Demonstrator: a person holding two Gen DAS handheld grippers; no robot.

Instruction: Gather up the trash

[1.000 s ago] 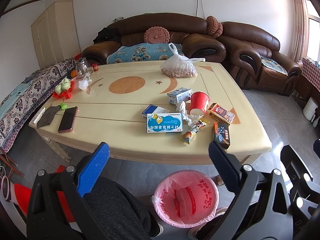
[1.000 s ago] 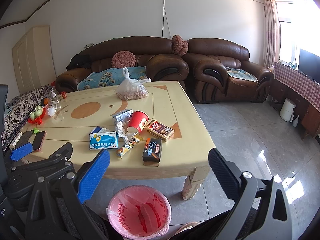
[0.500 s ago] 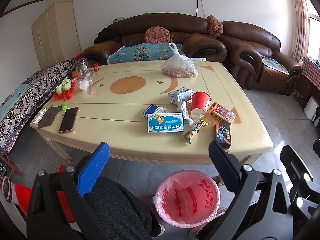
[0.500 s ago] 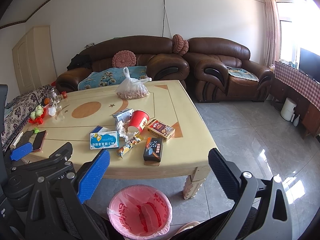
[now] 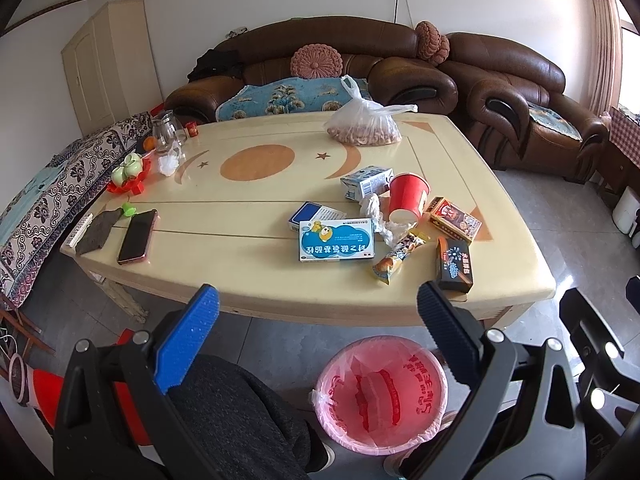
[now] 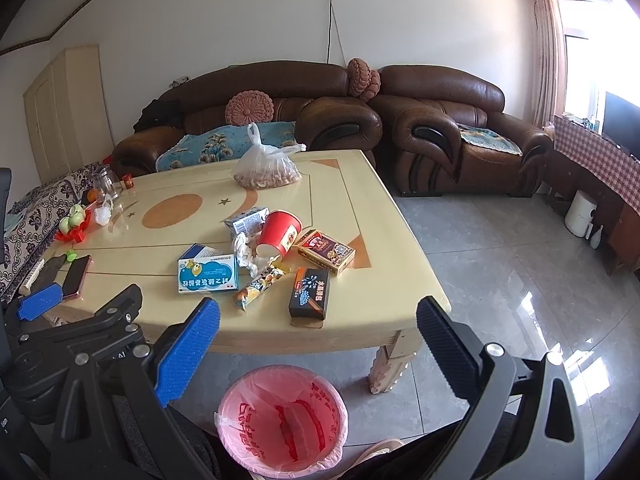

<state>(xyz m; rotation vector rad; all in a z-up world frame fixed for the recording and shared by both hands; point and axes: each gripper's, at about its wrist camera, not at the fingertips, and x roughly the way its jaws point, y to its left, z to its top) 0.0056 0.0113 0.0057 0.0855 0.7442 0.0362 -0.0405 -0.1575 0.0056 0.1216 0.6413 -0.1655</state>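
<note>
Several pieces of trash sit clustered on the near right part of the table: a blue-and-white box, a snack wrapper, a black box, a tipped red paper cup, crumpled plastic, a brown box and a small carton. None is picked up yet. The left gripper and right gripper both hover short of the table edge, jaws spread wide and empty.

Risks (judged, not observed): the wrapper is thin and slick, so a pinch could slip; the black box lies near the table edge and a nudge could push it off, missing the bin. A phone lies well apart on the left, yet a careless sweep could take it.

Containers: the pink-lined bin stands on the floor just in front of the table, seemingly holding only its liner. The cup's contents cannot be seen. A tied clear bag at the far side holds brownish pieces, probably nuts.
</note>
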